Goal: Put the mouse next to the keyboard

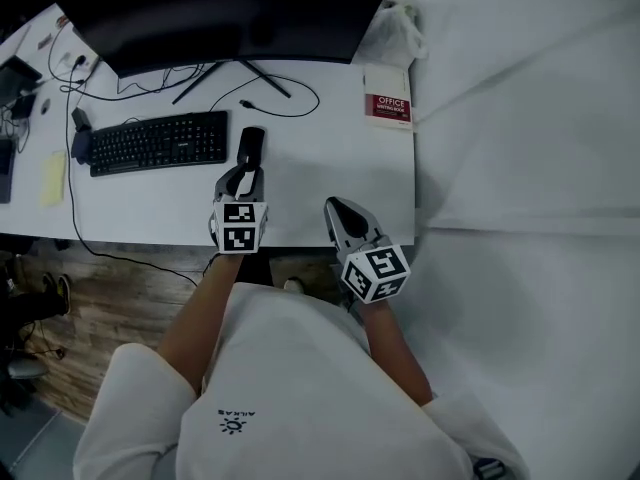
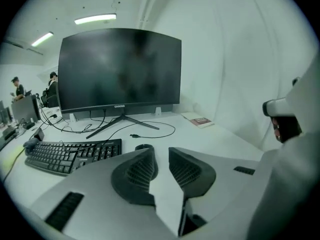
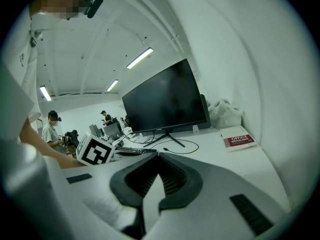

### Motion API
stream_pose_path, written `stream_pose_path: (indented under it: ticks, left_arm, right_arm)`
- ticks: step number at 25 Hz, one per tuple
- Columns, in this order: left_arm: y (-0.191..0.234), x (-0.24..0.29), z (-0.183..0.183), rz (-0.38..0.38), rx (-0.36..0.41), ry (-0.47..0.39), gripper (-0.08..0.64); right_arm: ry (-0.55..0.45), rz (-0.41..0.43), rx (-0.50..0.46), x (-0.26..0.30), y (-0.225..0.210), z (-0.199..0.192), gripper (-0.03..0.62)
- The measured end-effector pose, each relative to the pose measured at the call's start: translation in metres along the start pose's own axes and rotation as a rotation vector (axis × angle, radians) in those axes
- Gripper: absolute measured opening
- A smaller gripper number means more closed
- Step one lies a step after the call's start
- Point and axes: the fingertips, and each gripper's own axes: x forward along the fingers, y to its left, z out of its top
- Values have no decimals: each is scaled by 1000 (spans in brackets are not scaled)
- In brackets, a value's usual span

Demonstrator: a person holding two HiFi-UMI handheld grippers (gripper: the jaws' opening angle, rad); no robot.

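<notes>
A black mouse (image 1: 250, 145) lies on the white desk (image 1: 330, 173), just right of the black keyboard (image 1: 160, 141). My left gripper (image 1: 243, 176) hovers right behind the mouse, pointing at it. In the left gripper view its jaws (image 2: 161, 152) stand a little apart with nothing between them; the mouse (image 2: 144, 147) peeks out beyond the tips and the keyboard (image 2: 70, 154) lies to the left. My right gripper (image 1: 334, 206) hangs at the desk's front edge, empty. In the right gripper view its tips (image 3: 158, 155) meet.
A big dark monitor (image 1: 230, 8) stands behind the keyboard, with a loose black cable (image 1: 290, 103) by its stand. A red-and-white book (image 1: 388, 108) and a plastic bag (image 1: 395, 28) sit at the desk's back right. A yellow note (image 1: 53, 178) lies at the far left.
</notes>
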Motion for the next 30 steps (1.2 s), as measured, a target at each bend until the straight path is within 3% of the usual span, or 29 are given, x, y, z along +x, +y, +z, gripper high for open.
stream_pose_path:
  ticks: [5, 16, 22, 30]
  left_arm:
    - [-34, -61, 5, -27, -7, -68, 14]
    - [-95, -174, 14, -90, 0, -183, 12]
    - [-84, -213, 7, -122, 4, -213, 12]
    - [-31, -262, -8, -124, -20, -254, 11]
  right_arm:
    - [-36, 31, 1, -42, 13, -8, 18]
    - [-120, 91, -21, -113, 51, -5, 18]
    - [-130, 69, -53, -129, 66, -3, 18]
    - [-146, 32, -72, -135, 97, -1, 17]
